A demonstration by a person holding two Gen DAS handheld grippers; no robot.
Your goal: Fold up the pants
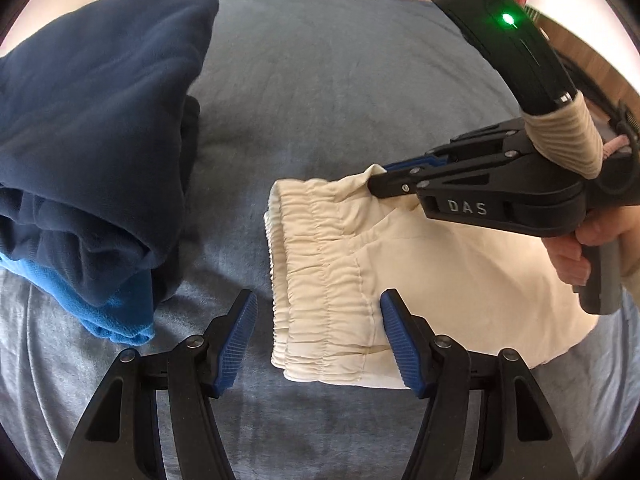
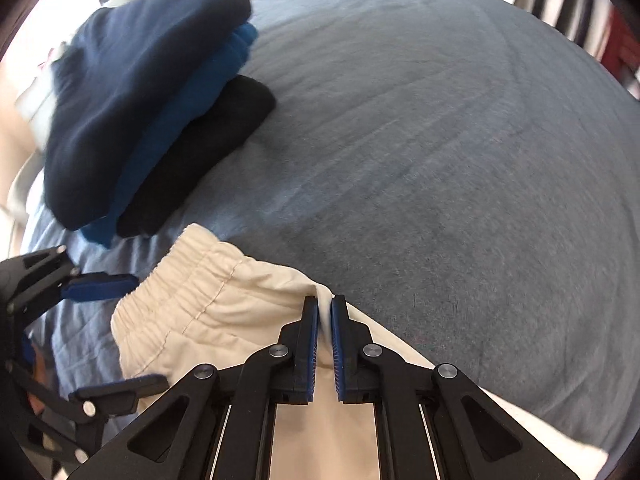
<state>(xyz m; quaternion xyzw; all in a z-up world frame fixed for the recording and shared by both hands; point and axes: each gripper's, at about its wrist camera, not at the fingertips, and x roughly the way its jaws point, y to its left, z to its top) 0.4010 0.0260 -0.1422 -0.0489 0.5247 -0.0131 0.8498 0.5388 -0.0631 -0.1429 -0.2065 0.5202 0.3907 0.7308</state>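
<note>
Pants [image 1: 360, 256] lie on the bed [image 1: 320, 80]; right gripper [image 2: 325, 312] jaws pinch one waistband corner, left gripper [image 1: 320, 340] jaws wide, straddling the other. Next: close left, lift.

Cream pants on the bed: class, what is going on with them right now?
A person is folding cream pants on a blue-covered bed, holding a tool in each hand. The right tool is shut on a pinch of fabric at the far waistband corner. The left tool is open, its fingers straddling the near end of the waistband without gripping it. A pile of folded dark clothes sits to the side.
</note>
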